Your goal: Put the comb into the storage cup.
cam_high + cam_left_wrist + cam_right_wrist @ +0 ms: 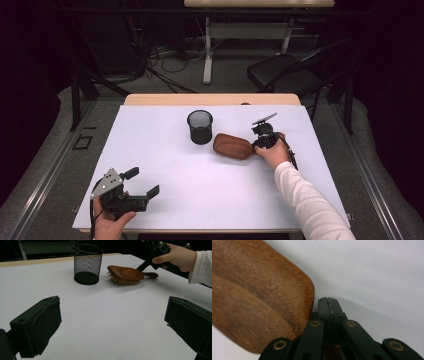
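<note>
Starting at your left, you hold the left gripper near the front corner of the white table, its jaws standing wide apart with nothing between them, well away from everything else. Moving rightward, the black mesh cup stands upright toward the back of the table, and just beside it on its right the wooden hairbrush lies bristles down, paddle toward the cup and handle pointing at your right hand. You should expect the brush to handle as a stiff, fairly light thing: the wooden back looks smooth and rounded (so likely slick under hard pads), and the bristles will give a little if you press it down. The narrow handle is the sensible place to take hold, since the paddle looks too broad for a secure pinch. At the right, the right gripper has its jaws closed tight together, tip meeting tip, with nothing gripped between them; the right gripper view shows the shut tips sitting right at the rounded edge of the paddle, seemingly touching or a hair off it, over the handle end. From there you would judge it better placed to nudge than to lift.
</note>
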A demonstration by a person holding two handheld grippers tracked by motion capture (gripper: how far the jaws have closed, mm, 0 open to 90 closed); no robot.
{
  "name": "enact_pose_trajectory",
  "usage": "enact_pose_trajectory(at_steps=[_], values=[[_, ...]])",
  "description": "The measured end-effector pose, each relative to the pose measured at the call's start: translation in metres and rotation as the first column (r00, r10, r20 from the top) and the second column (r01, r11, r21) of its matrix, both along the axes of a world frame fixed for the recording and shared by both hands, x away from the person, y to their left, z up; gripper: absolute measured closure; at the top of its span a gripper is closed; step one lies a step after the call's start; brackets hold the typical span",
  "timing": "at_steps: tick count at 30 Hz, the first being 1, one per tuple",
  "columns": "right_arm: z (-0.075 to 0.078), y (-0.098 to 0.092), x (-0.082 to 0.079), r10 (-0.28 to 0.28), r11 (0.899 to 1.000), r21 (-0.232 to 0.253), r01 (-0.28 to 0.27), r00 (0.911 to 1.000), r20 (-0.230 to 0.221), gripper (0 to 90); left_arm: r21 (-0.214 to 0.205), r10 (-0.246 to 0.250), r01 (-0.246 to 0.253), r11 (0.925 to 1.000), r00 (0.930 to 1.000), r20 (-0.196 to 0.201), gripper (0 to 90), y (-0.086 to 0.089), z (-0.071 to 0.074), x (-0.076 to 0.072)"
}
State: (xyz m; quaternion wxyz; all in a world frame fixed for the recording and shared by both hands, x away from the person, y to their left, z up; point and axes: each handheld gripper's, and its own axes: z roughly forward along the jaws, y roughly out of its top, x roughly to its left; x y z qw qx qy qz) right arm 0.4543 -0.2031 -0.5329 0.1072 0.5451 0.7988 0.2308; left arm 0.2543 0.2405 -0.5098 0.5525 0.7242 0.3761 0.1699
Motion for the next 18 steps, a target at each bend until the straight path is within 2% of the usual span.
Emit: enact_pose_trajectory(at_steps=[6, 8, 12, 14, 16, 18], values=[[-0.001, -0.002, -0.01, 0.01, 1.0, 0.0, -0.01, 0.9999, -0.002, 90.0, 0.002, 0.001, -0.001, 1.0, 1.0, -0.001, 0.7, 0.0, 0.0, 0.0], [-0.002, -0.004, -0.016, 0.026, 0.999, 0.021, -0.027, 0.9995, 0.015, 90.0, 0.004, -0.001, 0.001, 1.0, 1.0, -0.002, 0.7, 0.0, 0.0, 0.0], [-0.004, -0.005, -0.026, 0.024, 0.998, 0.054, -0.025, 0.9993, 0.03, 90.0, 0.004, 0.0, 0.0, 1.0, 1.0, -0.002, 0.7, 0.0, -0.001, 0.0], [-0.004, -0.006, -0.027, 0.025, 0.998, 0.057, -0.027, 0.9993, 0.028, 90.0, 0.004, -0.002, 0.002, 1.0, 1.0, -0.003, 0.7, 0.0, -0.001, 0.0], [-0.005, -0.009, -0.036, 0.018, 0.996, 0.09, -0.022, 0.9984, 0.055, 90.0, 0.003, -0.001, 0.001, 1.0, 1.0, -0.003, 0.7, -0.001, -0.001, 0.0], [-0.006, -0.009, -0.038, 0.022, 0.996, 0.09, -0.027, 0.998, 0.059, 89.9, 0.002, -0.001, 0.001, 1.0, 1.0, -0.002, 0.7, -0.001, -0.001, 0.0]])
